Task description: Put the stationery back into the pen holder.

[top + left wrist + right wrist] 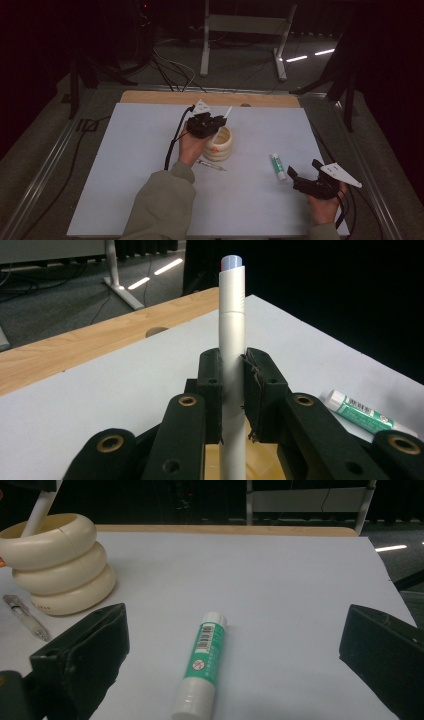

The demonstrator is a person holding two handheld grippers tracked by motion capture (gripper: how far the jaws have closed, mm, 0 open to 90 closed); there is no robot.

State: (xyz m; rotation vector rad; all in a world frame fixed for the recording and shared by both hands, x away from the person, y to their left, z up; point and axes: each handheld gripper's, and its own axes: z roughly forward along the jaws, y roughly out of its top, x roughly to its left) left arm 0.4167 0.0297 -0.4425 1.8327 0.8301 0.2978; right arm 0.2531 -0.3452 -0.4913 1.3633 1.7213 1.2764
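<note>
Two fingers [260, 390] of my left gripper [232, 390] are clamping a white marker [233, 335], holding it upright over the mouth of the cream ringed holder [220, 144] near the middle of the table [140, 150]. My right gripper [235, 650] is resting low near the table's right edge, its fingers [82, 655] standing wide apart around nothing, with a green-and-white glue stick [204, 665] lying between them on the sheet. A thin pen [210, 164] is lying just beside the holder.

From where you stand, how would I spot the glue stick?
Start at the cream ringed pen holder mid-table, then look right toward the open right gripper. The glue stick lies flat before it: a fat white tube with a green label, unlike the thin clear pen beside the holder.
</note>
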